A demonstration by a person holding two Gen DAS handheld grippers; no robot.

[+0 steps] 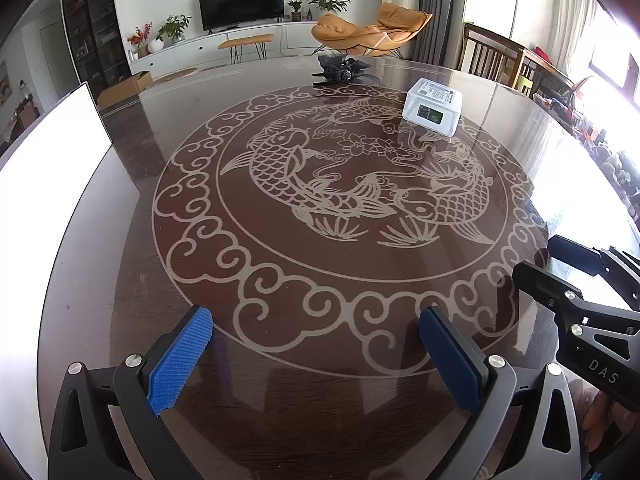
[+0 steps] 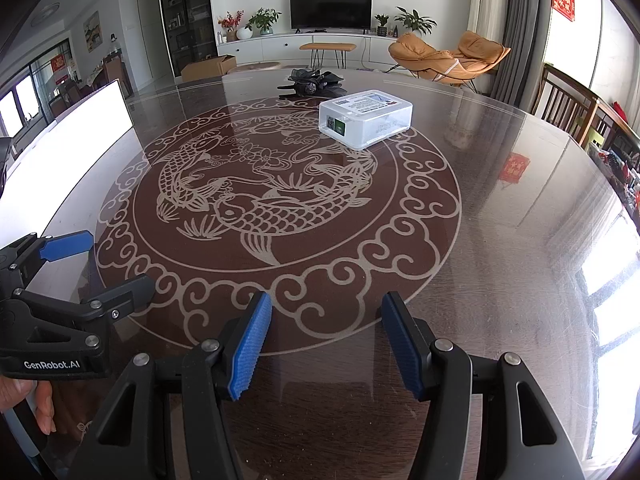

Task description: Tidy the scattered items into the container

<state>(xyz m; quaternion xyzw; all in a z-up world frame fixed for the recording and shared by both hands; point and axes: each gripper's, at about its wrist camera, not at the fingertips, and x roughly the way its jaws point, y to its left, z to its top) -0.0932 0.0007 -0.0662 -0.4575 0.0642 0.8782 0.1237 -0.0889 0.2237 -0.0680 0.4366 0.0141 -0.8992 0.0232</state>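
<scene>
A white plastic box with a label (image 1: 433,107) lies on the far right part of the round dark table (image 1: 280,360); it also shows in the right wrist view (image 2: 366,118). A black lacy hair clip (image 1: 344,69) lies at the far edge, behind the box (image 2: 314,82). A white flat-sided container (image 1: 48,160) stands at the left edge (image 2: 68,136). My left gripper (image 1: 316,360) is open and empty over the near table. My right gripper (image 2: 326,344) is open and empty beside it, and also shows in the left wrist view (image 1: 536,258).
The table top carries an etched fish pattern (image 1: 360,176). Wooden chairs (image 2: 568,104) stand at the right side of the table. Beyond it are an orange lounge chair (image 1: 372,30) and a TV cabinet (image 2: 304,46).
</scene>
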